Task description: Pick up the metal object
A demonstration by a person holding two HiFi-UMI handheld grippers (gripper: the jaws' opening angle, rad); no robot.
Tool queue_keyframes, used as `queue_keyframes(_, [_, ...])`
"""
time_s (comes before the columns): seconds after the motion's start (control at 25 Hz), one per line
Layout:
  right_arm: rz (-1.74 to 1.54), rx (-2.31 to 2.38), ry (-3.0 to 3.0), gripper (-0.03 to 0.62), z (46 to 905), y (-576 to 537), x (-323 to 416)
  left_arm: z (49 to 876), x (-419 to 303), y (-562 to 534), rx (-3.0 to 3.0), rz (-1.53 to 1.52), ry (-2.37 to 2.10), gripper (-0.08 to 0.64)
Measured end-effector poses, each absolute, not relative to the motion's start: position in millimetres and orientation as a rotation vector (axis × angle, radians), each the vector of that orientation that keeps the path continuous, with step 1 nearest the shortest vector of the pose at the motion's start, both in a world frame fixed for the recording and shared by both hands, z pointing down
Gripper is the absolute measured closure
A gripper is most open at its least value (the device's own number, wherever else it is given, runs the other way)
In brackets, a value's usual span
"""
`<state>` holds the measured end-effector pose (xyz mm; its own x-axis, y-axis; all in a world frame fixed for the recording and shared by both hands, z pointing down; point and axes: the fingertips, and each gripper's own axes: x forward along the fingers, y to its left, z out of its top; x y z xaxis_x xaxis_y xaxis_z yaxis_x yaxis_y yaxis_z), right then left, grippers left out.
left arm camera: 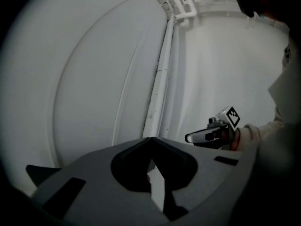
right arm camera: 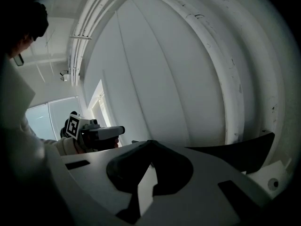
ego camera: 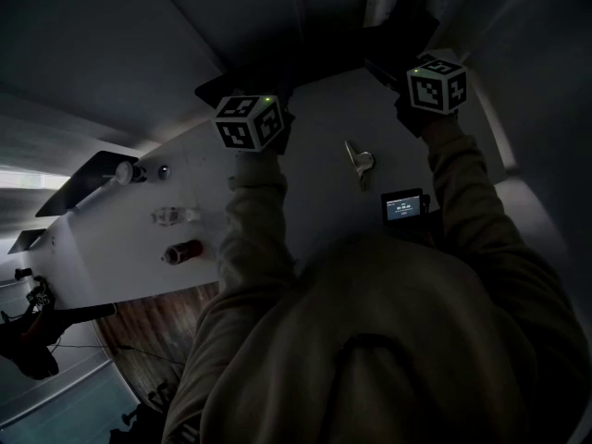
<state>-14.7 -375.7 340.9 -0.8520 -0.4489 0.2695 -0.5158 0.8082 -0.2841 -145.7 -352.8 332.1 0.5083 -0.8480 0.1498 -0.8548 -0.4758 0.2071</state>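
The metal object [ego camera: 359, 163], a small silvery piece with a thin handle, lies on the white table [ego camera: 305, 202] between my two arms. Both grippers are held above the table's far edge and point at the wall, away from the object. The left gripper [left arm camera: 150, 139] is shut and empty, and its marker cube [ego camera: 248, 121] is left of the object. Shut and empty as well, the right gripper [right arm camera: 149, 141] has its cube [ego camera: 437, 84] up and to the object's right. Neither gripper view shows the metal object.
A small device with a lit screen [ego camera: 404, 205] sits just below the metal object. Toward the table's left end are a red cylinder [ego camera: 183, 251], a clear item [ego camera: 171, 215] and a white knobbed thing [ego camera: 125, 171]. Wooden floor [ego camera: 157, 326] shows below the table edge.
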Motion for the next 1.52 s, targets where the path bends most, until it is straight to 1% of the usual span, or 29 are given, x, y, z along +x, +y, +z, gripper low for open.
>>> queue_keyframes(0.52, [0.637,0.736,-2.711,0.572,400,-373,-16,390,-145,-352,2.399,0.058,-1.384,0.557])
queue_keyframes(1.52, [0.841,0.729,-2.568,0.572,503,-339,9,493,-98,-333,2.267,0.099,-1.254,0.557])
